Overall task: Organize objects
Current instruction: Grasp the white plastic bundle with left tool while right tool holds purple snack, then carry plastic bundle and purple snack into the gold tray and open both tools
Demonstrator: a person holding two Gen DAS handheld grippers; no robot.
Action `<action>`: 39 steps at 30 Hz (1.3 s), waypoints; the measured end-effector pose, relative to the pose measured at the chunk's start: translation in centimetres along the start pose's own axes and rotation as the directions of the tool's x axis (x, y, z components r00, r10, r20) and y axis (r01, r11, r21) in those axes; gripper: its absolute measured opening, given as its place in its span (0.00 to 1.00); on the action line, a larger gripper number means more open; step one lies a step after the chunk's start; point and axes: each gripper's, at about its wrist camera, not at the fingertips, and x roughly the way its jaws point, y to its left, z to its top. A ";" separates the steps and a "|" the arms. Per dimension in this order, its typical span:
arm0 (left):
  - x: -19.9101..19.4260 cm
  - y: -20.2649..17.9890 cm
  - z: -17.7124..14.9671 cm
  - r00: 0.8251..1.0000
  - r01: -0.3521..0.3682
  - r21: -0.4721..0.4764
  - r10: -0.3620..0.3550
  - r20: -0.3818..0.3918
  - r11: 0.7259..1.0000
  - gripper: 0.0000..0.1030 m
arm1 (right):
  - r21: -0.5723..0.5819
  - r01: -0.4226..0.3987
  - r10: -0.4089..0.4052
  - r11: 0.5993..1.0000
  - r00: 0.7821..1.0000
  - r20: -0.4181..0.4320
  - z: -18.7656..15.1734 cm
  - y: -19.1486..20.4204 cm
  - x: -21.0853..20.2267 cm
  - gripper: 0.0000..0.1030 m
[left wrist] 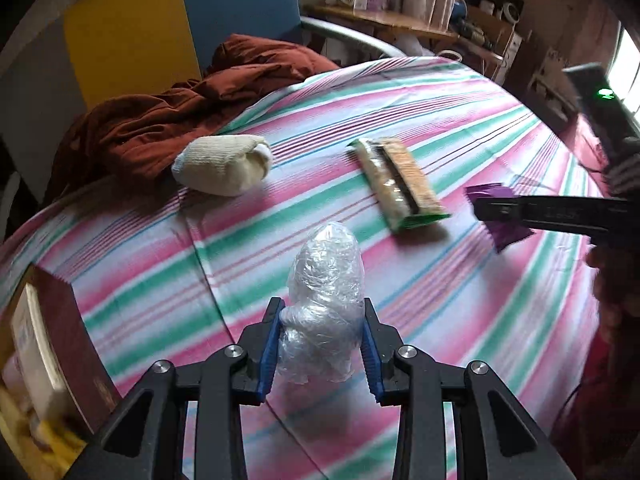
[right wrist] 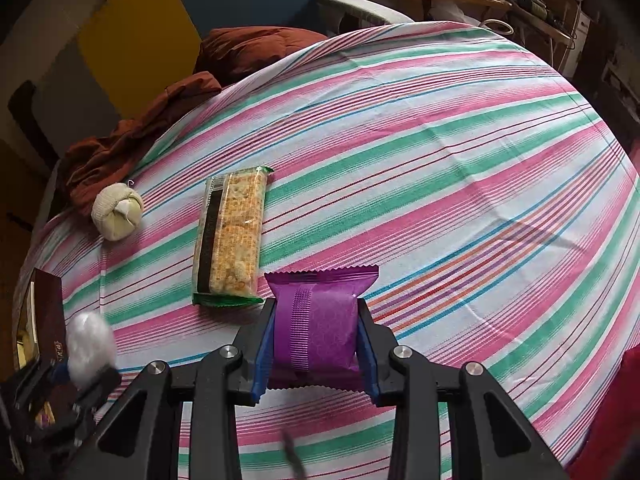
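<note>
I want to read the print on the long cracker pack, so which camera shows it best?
The right wrist view: the cracker pack lies close, sharp and almost face on, beside the purple packet held in the right gripper. The left wrist view shows the same pack farther off, slanted and slightly blurred.

Both grippers (left wrist: 320,344) (right wrist: 316,344): black linkage arms, silver round screws, blue ribbed finger pads (left wrist: 267,356).
</note>
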 end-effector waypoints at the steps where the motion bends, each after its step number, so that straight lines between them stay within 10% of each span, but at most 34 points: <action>1: -0.4 -0.1 -0.3 1.000 0.002 -0.008 -0.002 0.009 1.000 0.36 | -0.001 0.002 -0.002 1.000 1.000 0.000 0.0 0.0 0.0 0.34; 39: -12.8 2.4 -9.5 0.942 -0.164 -0.202 0.215 0.259 0.965 0.36 | -0.150 0.017 0.004 0.989 0.991 0.137 -0.8 3.3 -2.2 0.34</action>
